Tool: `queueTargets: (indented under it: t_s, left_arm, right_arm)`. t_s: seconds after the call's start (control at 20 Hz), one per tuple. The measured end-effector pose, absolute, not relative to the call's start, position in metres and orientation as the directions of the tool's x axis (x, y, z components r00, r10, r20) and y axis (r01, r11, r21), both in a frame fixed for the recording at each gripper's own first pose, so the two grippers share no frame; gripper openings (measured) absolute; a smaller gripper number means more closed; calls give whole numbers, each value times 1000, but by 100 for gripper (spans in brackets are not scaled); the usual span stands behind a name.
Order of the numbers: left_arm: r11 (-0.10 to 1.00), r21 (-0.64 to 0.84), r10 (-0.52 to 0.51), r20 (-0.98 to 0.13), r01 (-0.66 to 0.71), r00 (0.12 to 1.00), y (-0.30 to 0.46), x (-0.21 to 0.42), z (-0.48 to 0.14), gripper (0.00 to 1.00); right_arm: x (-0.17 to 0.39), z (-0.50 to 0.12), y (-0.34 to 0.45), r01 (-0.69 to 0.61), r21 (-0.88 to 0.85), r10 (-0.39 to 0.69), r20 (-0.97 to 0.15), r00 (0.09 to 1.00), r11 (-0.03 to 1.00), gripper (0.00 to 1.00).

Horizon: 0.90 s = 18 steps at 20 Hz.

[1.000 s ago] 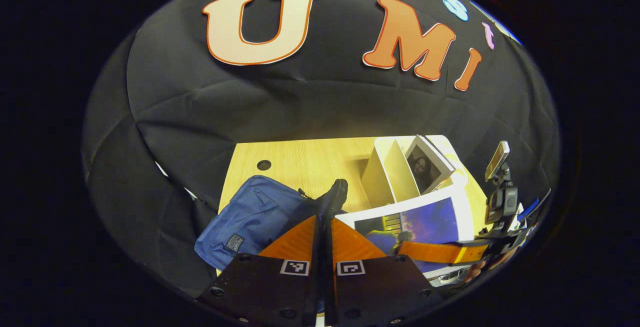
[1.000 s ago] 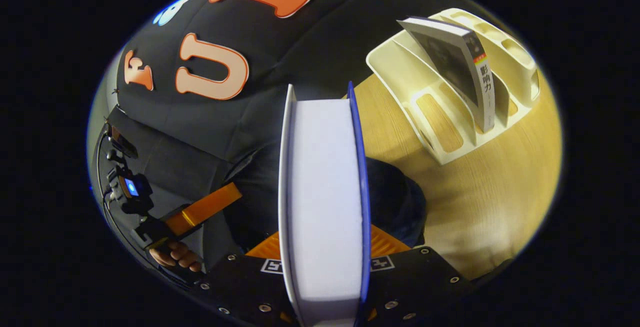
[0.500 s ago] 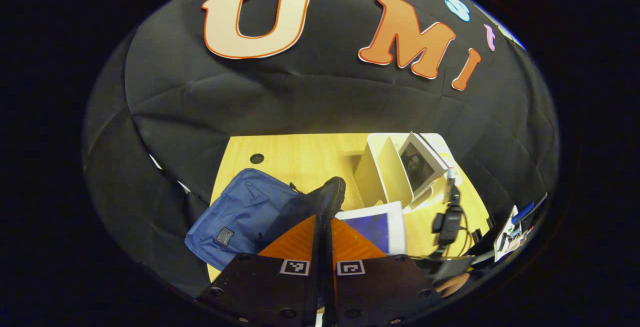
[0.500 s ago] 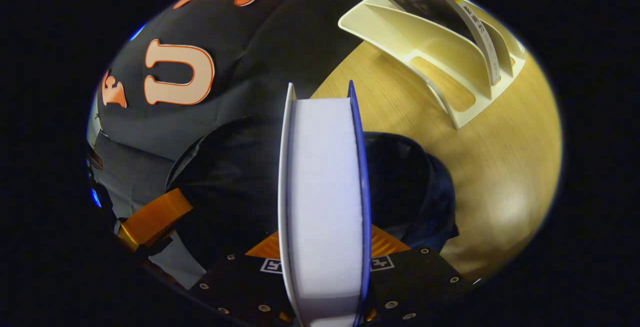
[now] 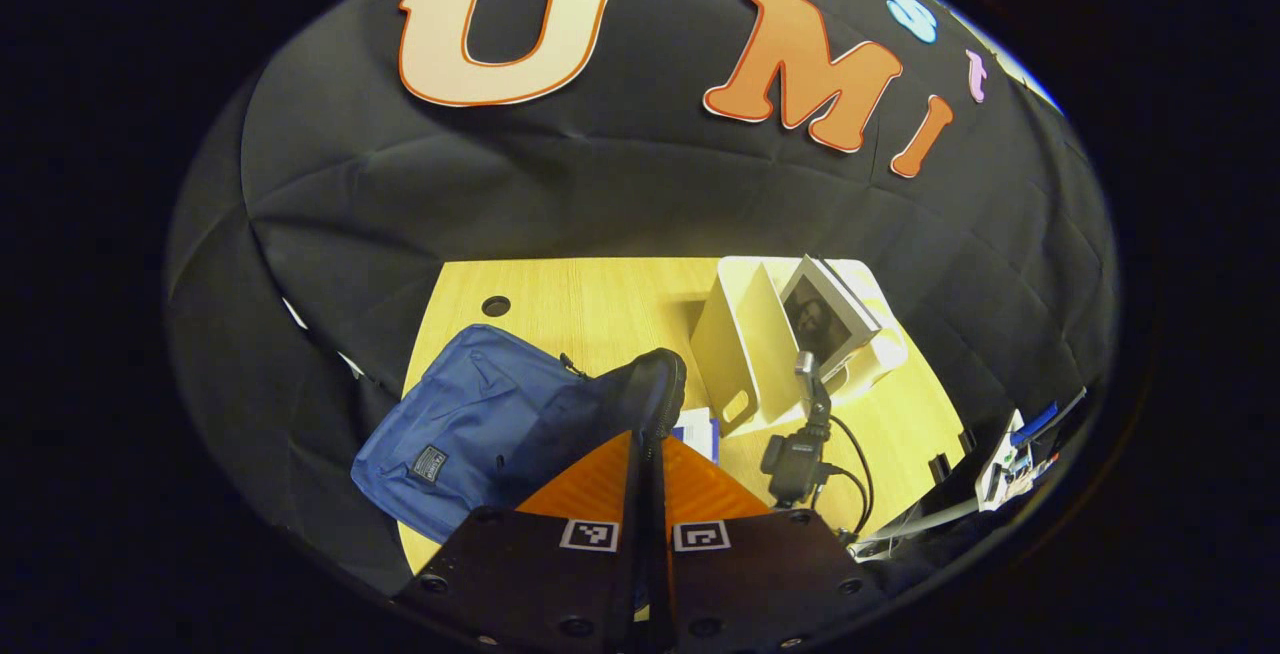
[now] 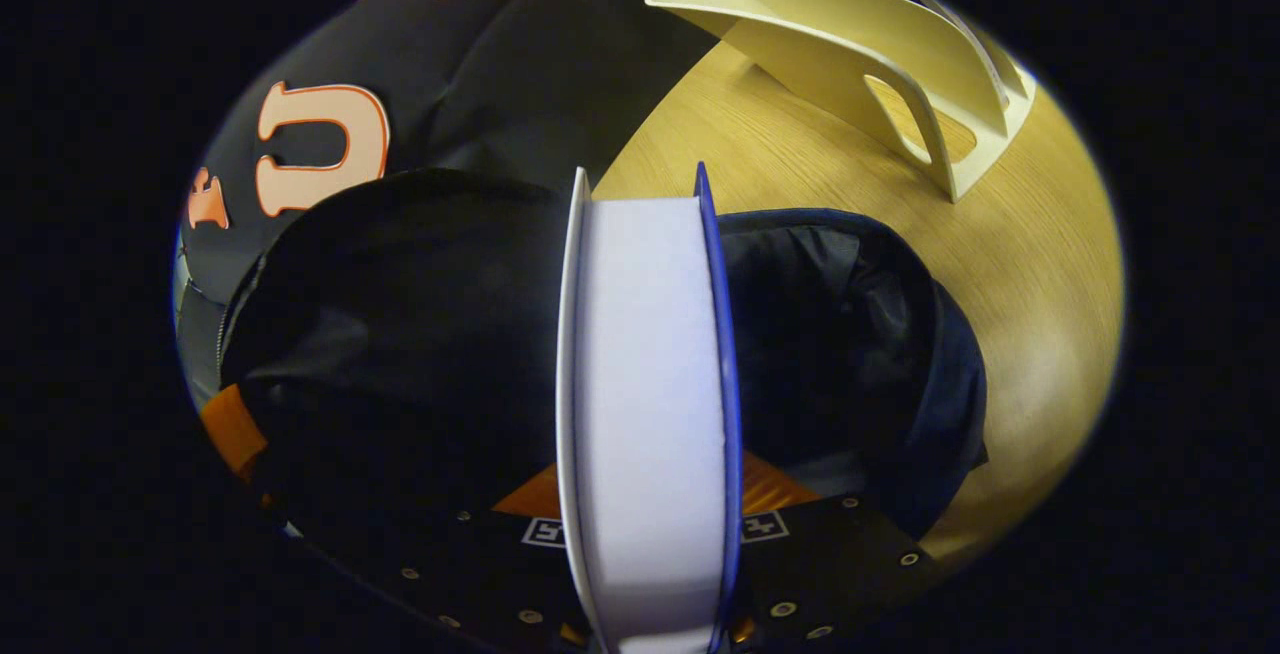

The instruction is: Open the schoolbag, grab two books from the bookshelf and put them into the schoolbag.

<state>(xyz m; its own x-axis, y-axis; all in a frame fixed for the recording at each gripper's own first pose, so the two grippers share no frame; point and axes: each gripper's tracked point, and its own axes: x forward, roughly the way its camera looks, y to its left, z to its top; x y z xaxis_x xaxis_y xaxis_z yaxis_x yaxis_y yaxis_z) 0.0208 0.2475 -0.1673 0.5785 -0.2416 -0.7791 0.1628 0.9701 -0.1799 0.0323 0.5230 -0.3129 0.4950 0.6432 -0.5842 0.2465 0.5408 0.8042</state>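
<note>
The blue schoolbag [image 5: 450, 424] lies on the wooden table, its mouth held up by my left gripper [image 5: 648, 439], which is shut on the bag's dark rim [image 5: 660, 389]. My right gripper [image 6: 648, 499] is shut on a thick book [image 6: 650, 384] with white page edges and a blue cover. The book points into the bag's dark open inside [image 6: 830, 334]. In the left gripper view a sliver of that book [image 5: 697, 432] shows beside the rim, with the right gripper [image 5: 800, 454] behind it. A second book [image 5: 820, 319] leans in the cream bookshelf [image 5: 745, 349].
The bookshelf [image 6: 860, 54] stands on the table just beyond the bag in the right gripper view. A round cable hole [image 5: 495, 306] sits near the table's far left corner. Bare wood [image 6: 1020, 314] lies to the right of the bag. Cables trail from the right gripper.
The right gripper has brought the book down and forward into the bag's mouth, so most of its cover is now hidden. The left gripper still holds the rim up.
</note>
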Motion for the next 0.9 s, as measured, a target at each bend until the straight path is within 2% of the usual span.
queueTargets:
  t_s: [0.1, 0.15, 0.2, 0.5, 0.6, 0.65, 0.7, 0.8, 0.9]
  left_arm:
    - [970, -181, -243, -782, 164, 573, 246, 20, -168, 6]
    - [968, -184, -249, -784, 171, 568, 244, 21, -169, 10]
    - [966, -184, -255, -784, 180, 566, 241, 21, -169, 6]
    - [968, -168, -246, -791, 188, 561, 234, 21, -170, 6]
    - [969, -170, -243, -793, 180, 559, 233, 22, -170, 6]
    - [970, -165, -238, -793, 177, 561, 235, 23, -174, 2]
    - [971, -163, -234, -793, 175, 563, 236, 23, -174, 6]
    - [972, -162, -231, -788, 170, 570, 236, 23, -172, 6]
    - [972, -167, -231, -786, 163, 574, 236, 24, -173, 2]
  right_arm:
    - [34, -314, 533, 247, 812, 653, -575, 493, 529, 46]
    - [35, -315, 537, 244, 815, 655, -570, 495, 525, 46]
    - [36, -317, 542, 245, 819, 664, -567, 488, 519, 46]
    - [45, -329, 558, 280, 827, 674, -560, 483, 487, 46]
    - [36, -335, 561, 325, 808, 686, -589, 427, 491, 46]
    - [30, -343, 558, 361, 776, 674, -630, 387, 518, 46]
    - [21, -347, 554, 395, 747, 673, -659, 335, 535, 46]
    - [9, -352, 553, 414, 705, 666, -698, 262, 576, 66]
    - [-1, -351, 548, 374, 679, 649, -727, 223, 632, 76]
